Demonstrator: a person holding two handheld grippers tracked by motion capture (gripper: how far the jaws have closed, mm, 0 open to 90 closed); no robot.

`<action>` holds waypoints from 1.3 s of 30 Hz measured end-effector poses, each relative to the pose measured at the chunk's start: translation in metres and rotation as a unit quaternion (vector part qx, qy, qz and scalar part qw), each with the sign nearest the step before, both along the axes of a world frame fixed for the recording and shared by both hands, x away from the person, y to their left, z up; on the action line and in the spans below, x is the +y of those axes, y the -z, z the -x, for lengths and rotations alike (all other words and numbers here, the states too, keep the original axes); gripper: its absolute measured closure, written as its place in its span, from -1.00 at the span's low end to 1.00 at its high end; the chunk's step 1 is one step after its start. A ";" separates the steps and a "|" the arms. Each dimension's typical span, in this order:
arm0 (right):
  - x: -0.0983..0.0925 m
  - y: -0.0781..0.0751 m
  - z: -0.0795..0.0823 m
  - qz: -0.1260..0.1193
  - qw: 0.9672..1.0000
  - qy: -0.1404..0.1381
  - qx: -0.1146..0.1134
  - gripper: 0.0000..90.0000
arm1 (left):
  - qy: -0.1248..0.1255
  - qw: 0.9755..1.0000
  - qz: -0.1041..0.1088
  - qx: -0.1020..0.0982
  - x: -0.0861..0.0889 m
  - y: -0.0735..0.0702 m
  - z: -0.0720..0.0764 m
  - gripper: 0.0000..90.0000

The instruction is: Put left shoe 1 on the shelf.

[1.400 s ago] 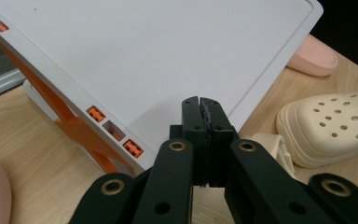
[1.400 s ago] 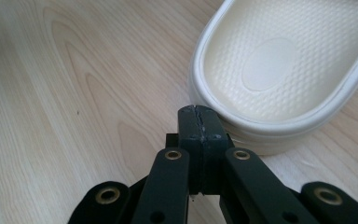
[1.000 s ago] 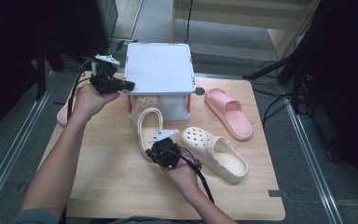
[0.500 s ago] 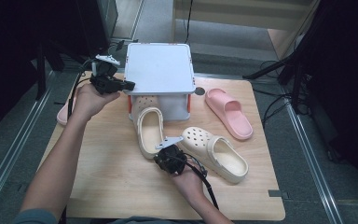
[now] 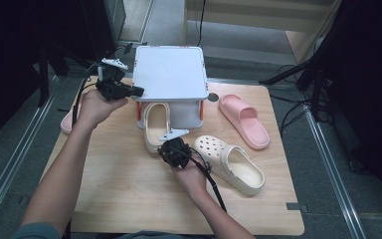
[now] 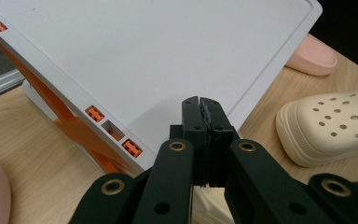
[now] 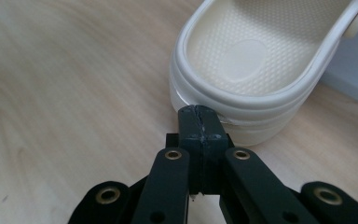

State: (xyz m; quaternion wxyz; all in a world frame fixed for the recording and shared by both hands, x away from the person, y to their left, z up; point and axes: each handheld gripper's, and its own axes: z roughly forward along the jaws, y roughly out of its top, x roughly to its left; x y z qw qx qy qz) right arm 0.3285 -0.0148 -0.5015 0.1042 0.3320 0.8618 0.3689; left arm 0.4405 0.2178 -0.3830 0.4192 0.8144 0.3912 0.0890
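- Cream clog (image 5: pixel 155 125), heel toward the near edge of the table (image 5: pixel 129 199), lies with its toe under the white rack (image 5: pixel 169 72) that stands at the middle of the far edge.
- Right gripper (image 5: pixel 171 149) sits at that clog's heel; in the right gripper view its jaws are pressed together with nothing between them, their tips (image 7: pixel 200 116) right at the heel wall, touching or just short of it, I cannot tell which.
- Left gripper (image 5: pixel 129 91) is at the rack's left side, up by its flat top; in the left gripper view the jaws are closed tight and empty, tips (image 6: pixel 201 105) over the top's edge.
- Second clog (image 5: pixel 231 162), holes on its toe, lies just right of the right gripper, toward the right edge, heel pointing to the near right corner.
- Pink slipper (image 5: pixel 243 119) lies near the far right corner, right of the rack.
- Another pink slipper (image 5: pixel 68 122) pokes out at the left edge, mostly hidden behind the left hand (image 5: pixel 95 107).
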 end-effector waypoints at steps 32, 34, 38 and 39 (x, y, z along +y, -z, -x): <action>0.026 -0.010 -0.050 -0.041 0.999 0.012 0.002 1.00 | -0.004 1.000 0.011 0.002 0.002 0.000 0.001 0.89; 0.019 -0.016 -0.040 -0.048 0.999 0.002 0.006 1.00 | -0.004 1.000 0.008 0.005 0.002 -0.002 0.003 0.82; 0.004 -0.030 -0.017 -0.054 0.998 -0.028 0.006 0.88 | 0.003 1.000 0.007 0.012 0.000 -0.010 0.012 0.54; 0.000 -0.033 -0.012 -0.057 0.998 -0.038 0.005 0.83 | 0.006 1.000 0.010 0.011 -0.001 -0.012 0.016 0.48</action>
